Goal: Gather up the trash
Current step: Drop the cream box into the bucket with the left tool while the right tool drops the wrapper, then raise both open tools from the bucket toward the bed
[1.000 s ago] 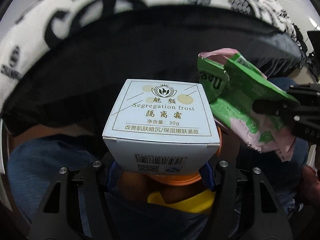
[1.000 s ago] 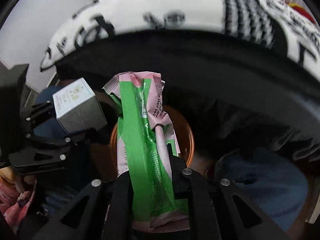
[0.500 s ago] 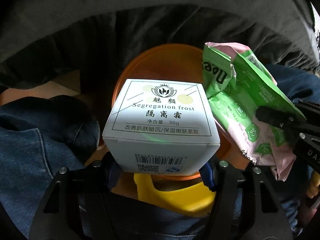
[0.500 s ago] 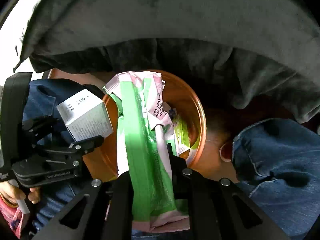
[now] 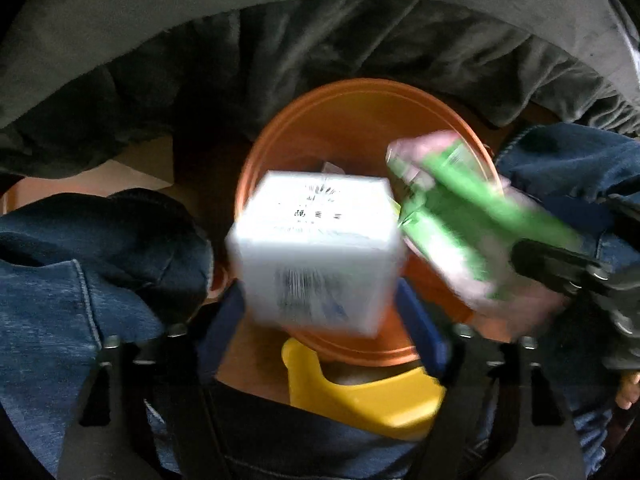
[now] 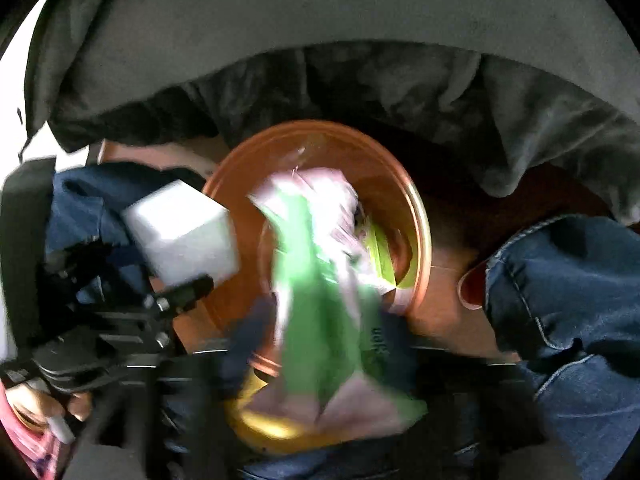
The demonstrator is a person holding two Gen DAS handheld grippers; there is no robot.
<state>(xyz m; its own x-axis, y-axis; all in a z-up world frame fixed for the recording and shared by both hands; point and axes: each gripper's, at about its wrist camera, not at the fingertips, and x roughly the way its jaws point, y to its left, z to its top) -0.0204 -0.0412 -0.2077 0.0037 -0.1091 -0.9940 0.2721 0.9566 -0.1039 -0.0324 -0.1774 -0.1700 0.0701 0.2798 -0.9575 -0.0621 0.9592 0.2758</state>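
From the left wrist view, the left gripper (image 5: 320,320) has its jaws spread apart, the blue pads standing clear on either side of the white box (image 5: 316,252), which is blurred and tilted with its barcode face toward the camera. The box sits in front of and just above the near rim of the orange bin (image 5: 360,120). To its right, the green and pink wrapper (image 5: 468,224) hangs over the bin's right side, also blurred, with the right gripper's black finger lying against its lower end. In the right wrist view, the wrapper (image 6: 320,304) reaches from the right gripper (image 6: 320,376) up over the mouth of the bin (image 6: 416,216), where pale green and pink scraps already lie inside. Motion blur hides the right jaws there, so whether they are clamped on the wrapper cannot be told. The box (image 6: 184,236) appears at the bin's left rim, above the left gripper's (image 6: 168,280) black frame. A yellow object (image 5: 360,396) lies just below the bin, blue denim (image 5: 60,280) flanks both sides, and dark grey fabric (image 5: 320,40) drapes behind.
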